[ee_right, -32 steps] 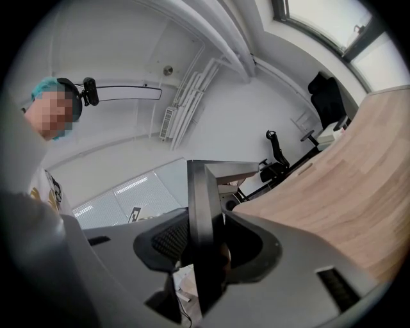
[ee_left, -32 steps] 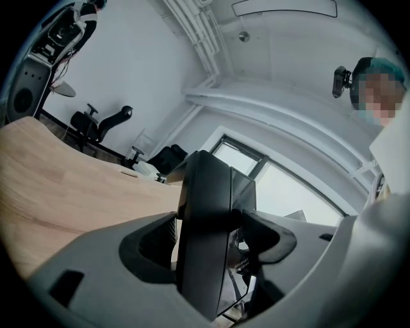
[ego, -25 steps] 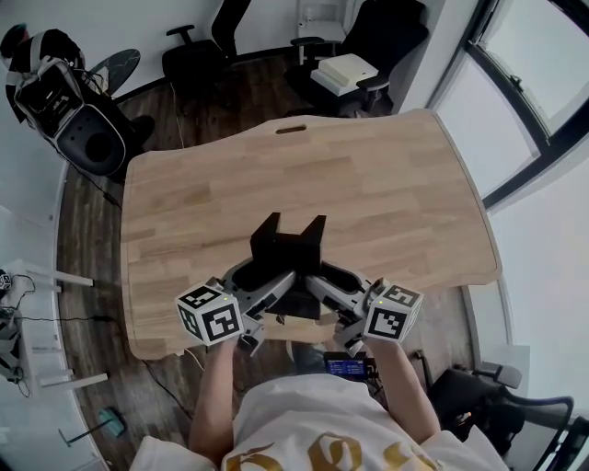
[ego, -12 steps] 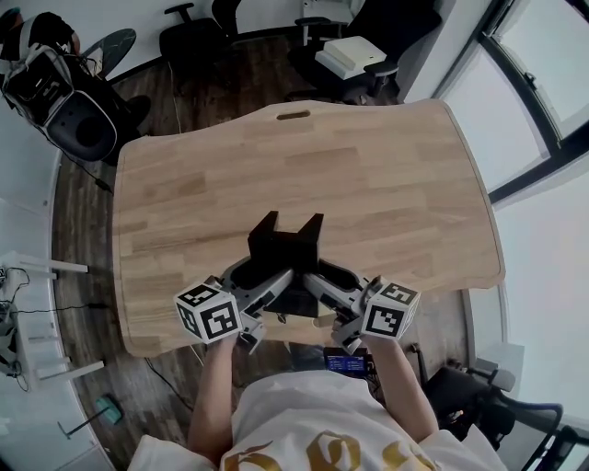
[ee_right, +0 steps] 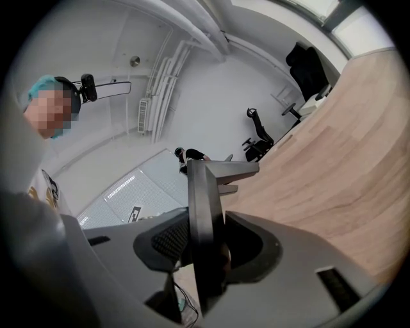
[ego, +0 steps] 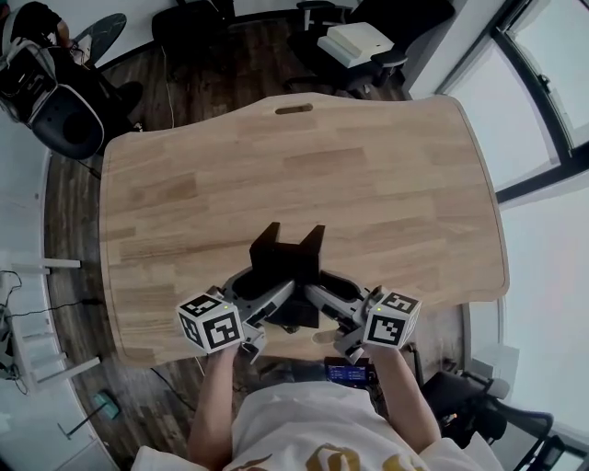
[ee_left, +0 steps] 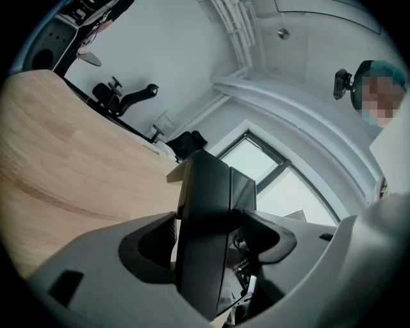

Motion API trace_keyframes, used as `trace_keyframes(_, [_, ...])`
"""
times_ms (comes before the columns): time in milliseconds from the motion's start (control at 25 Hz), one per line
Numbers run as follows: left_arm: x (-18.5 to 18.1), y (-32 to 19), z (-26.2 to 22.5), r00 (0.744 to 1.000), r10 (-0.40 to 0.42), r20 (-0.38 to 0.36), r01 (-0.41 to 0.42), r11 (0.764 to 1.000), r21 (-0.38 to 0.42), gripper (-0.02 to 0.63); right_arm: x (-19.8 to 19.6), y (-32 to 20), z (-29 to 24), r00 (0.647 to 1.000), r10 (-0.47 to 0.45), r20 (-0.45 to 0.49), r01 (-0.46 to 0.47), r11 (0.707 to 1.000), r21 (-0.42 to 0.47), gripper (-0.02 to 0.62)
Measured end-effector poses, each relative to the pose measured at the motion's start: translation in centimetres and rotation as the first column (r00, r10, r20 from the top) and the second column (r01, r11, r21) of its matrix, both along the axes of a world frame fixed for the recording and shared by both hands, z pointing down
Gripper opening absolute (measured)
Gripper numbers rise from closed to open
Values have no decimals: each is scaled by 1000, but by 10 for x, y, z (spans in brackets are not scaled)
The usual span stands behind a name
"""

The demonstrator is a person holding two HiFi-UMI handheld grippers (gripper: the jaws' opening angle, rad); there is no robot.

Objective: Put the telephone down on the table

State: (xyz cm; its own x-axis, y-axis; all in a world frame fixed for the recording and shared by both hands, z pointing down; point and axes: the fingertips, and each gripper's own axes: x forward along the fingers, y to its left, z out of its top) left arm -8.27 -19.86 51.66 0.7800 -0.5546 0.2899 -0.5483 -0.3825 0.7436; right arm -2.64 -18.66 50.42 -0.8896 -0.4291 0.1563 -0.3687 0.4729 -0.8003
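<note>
**Wood worktop, telephone clamped in both tools over its near part**

Room: light wood worktop (ego: 368, 184) with a curved outline on a dark plank floor (ego: 74, 212). A slot (ego: 294, 109) is cut near the worktop's far edge, well ahead of both tools. Office chairs (ego: 198, 23) stand beyond that edge, one of them carrying a white box (ego: 348, 41). A window (ego: 552, 74) runs along the outer side of the right-hand tool.

The telephone (ego: 287, 256) is black and slab-like, with two prongs at the end pointing away from the tools. It sits over the near part of the worktop, directly between the two tools. They come in from either side and converge on its near end.

On the left tool (ee_left: 208, 234) the jaws are set wide, with both pads on the telephone's flanks. The body stands upright between them, edge-on to that camera. The worktop runs off to this tool's left.

The right tool (ee_right: 206, 246) is the same: jaws wide, holding a thin black panel of the telephone. The ribbed pad is on one face and the other pad is against the opposite face. The worktop runs off to this tool's right.

No view shows whether the telephone touches the worktop.

Behind the tools are the person's forearms (ego: 216, 405) and a white shirt (ego: 313, 432), off the worktop's near edge.
</note>
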Motion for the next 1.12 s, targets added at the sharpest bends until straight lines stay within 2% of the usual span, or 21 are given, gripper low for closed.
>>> trace_keyframes(440, [-6, -31, 44, 999, -34, -10, 33, 996, -89, 301, -6, -35, 43, 999, -23, -23, 21, 996, -88, 156])
trace_keyframes(1120, [-6, -68, 97, 997, -79, 4, 79, 980, -181, 302, -5, -75, 96, 998, -52, -39, 45, 986, -159, 156])
